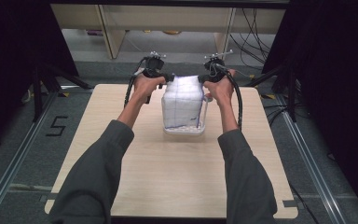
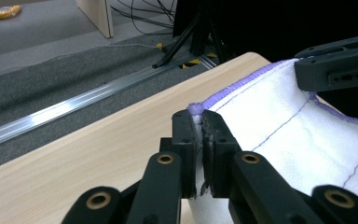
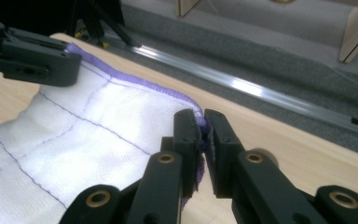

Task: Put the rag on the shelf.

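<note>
Overhead, a white cloth with purple stitching [image 1: 182, 105] hangs stretched between two hand-held tools above a clear plastic tub [image 1: 204, 122] at the middle of the wooden table [image 1: 121, 177]. The left gripper [image 2: 199, 140] is clamped on the cloth's left top corner, the right gripper [image 3: 202, 135] on its right. That held edge runs left to right, the tub directly beneath, both hands equally near.

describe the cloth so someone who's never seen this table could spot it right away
On the light wooden table, look toward the far middle, between the person's two hands. There hangs a white quilted cloth with purple stitched edging, its top corners pinched by the left tool and right tool. It drapes over a clear plastic container.
</note>
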Motion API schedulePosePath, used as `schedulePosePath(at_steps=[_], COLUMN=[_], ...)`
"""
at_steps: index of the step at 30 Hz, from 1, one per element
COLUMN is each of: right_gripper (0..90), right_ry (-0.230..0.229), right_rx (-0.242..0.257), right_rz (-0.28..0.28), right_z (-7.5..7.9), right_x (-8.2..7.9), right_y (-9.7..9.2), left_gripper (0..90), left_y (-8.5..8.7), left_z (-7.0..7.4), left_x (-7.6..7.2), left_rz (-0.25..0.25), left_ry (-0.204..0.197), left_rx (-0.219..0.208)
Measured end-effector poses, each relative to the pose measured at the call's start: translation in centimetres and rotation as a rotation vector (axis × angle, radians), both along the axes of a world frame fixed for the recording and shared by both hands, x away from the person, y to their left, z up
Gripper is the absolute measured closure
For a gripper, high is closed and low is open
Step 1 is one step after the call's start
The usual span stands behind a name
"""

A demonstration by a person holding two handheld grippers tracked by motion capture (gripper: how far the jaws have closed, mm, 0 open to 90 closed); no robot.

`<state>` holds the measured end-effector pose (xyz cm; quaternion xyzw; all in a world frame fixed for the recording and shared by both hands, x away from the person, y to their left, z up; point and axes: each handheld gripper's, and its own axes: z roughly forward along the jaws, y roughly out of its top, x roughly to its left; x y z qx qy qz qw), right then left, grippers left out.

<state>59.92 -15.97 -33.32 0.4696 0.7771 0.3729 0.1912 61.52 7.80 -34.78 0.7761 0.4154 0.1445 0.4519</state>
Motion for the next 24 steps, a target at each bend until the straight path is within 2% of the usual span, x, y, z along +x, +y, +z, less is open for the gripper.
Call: schedulePosePath(at_steps=[2, 3, 5, 6, 8, 11, 13, 15, 19, 21, 24], right_gripper=[82.4, 80.3, 70.2, 67.8, 64.3, 59.1, 58.2, 56.7, 55.8, 54.9, 52.8], right_ry=[0.008, 0.005, 0.005, 0.008, 0.018, 0.006, -0.014, -0.006, -0.029, -0.031, -0.025], right_rx=[0.013, 0.002, 0.006, 0.003, 0.004, 0.013, -0.005, -0.001, -0.001, 0.009, 0.003], right_rz=[-0.004, -0.007, -0.03, -0.049, -0.036, -0.056, -0.072, -0.063, -0.059, -0.056, -0.045], right_z=[-0.3, -0.4, -0.4, -0.4, -0.4, -0.1, 0.2, 0.4, 0.8, 0.9, 1.1], right_x=[0.1, 0.2, 0.2, 0.1, 0.2, 0.1, -0.1, -0.2, -0.8, -1.1, -1.8], right_y=[0.0, -0.1, 0.0, 0.0, -0.2, -0.5, -0.8, -1.1, -1.9, -2.3, -2.9], left_gripper=[82.6, 78.7, 62.7, 60.0, 59.9, 57.2, 54.7, 51.9, 49.6, 47.3, 44.5], left_y=[0.1, 0.2, 0.3, 0.4, 0.7, 1.2, 1.5, 1.8, 2.6, 2.9, 3.5], left_z=[-0.2, -0.3, -0.3, -0.1, 0.3, 0.8, 1.2, 1.4, 1.8, 1.8, 1.7], left_x=[0.0, 0.0, 0.0, 0.0, -0.3, -0.6, -1.0, -1.3, -2.3, -2.8, -3.4], left_rz=[-0.007, 0.0, 0.031, 0.031, 0.033, 0.036, 0.033, 0.027, 0.024, 0.024, 0.025], left_ry=[0.019, 0.027, 0.034, 0.032, 0.026, 0.029, 0.039, 0.05, 0.051, 0.049, 0.057], left_rx=[0.001, 0.007, -0.002, -0.009, -0.007, -0.013, -0.013, 0.015, -0.029, -0.021, -0.04])
